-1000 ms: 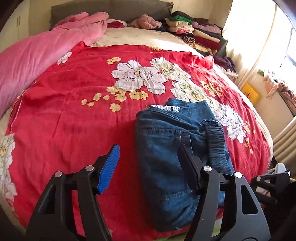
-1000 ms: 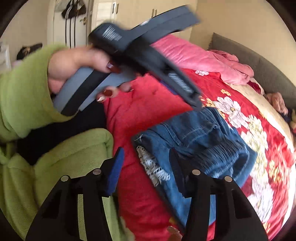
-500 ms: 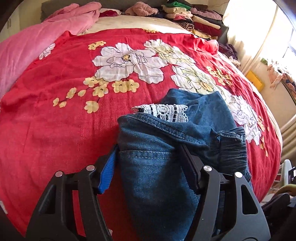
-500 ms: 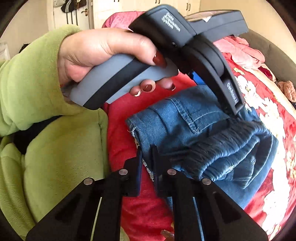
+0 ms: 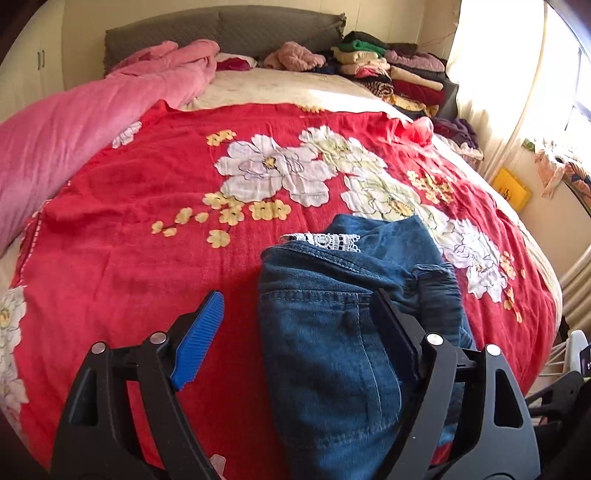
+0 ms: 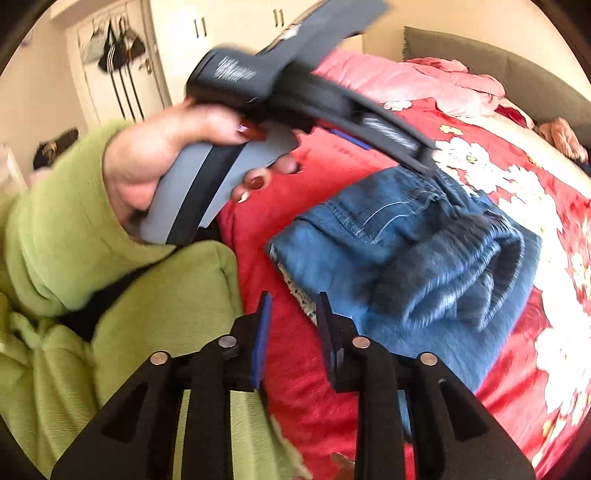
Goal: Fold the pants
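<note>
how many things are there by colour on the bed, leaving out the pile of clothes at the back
blue: 1, the folded jeans
red: 1, the flowered bedspread
pink: 1, the quilt
total: 3

Was a home bedroom: bed point(image 5: 110, 229) under red floral bedspread point(image 5: 155, 206), grey padded headboard point(image 5: 221, 33), stacked folded clothes point(image 5: 391, 74), pale wardrobe doors point(image 6: 192, 37), curtained window point(image 5: 517, 74).
</note>
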The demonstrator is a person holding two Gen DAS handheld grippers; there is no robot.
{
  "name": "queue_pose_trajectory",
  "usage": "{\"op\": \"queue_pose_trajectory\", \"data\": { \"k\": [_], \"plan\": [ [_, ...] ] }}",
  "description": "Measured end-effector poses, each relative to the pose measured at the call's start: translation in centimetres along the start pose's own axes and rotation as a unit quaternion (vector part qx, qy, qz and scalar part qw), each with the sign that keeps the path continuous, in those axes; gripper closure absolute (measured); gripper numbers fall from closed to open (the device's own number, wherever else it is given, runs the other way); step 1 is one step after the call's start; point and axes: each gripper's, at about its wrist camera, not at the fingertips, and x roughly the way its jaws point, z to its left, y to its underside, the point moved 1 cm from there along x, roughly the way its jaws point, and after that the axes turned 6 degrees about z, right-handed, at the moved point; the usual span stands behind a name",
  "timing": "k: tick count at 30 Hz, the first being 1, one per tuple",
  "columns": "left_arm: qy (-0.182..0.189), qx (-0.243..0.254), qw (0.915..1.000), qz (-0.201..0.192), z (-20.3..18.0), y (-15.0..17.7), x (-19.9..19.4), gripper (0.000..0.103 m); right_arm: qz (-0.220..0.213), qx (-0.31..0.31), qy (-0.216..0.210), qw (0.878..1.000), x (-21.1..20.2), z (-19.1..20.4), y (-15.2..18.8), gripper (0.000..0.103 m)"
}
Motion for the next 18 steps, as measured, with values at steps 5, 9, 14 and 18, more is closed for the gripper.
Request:
{"op": "queue_pose_trajectory", "data": {
  "k": [5, 9, 14, 18],
  "plan": [
    [0.0, -0.01, 0.9999, -0.011, 0.2, 0.8, -1.8, 0.021, -0.027, 0.01, 0.02, 0.999, -2.9, -0.6, -0.1, 0.056],
    [-0.008, -0.01, 0.9995, -0.03, 0.1, 0.8, -3.5, 0.016, -0.055, 0.022, 0.033, 0.998, -4.9, -1.2, -0.5, 0.04],
    [-0.008, -0.006, 0.9989, -0.045, -0.2, 1.0, -5.1, 0.014, -0.094, 0.05, 0.066, 0.992, -7.7, -2.8, -0.3, 0.021],
    [-0.007, -0.007, 0.999, -0.044, -0.2, 1.4, -5.6, 0.014, -0.112, 0.083, 0.09, 0.986, -9.9, -4.9, -0.2, 0.02]
  ]
}}
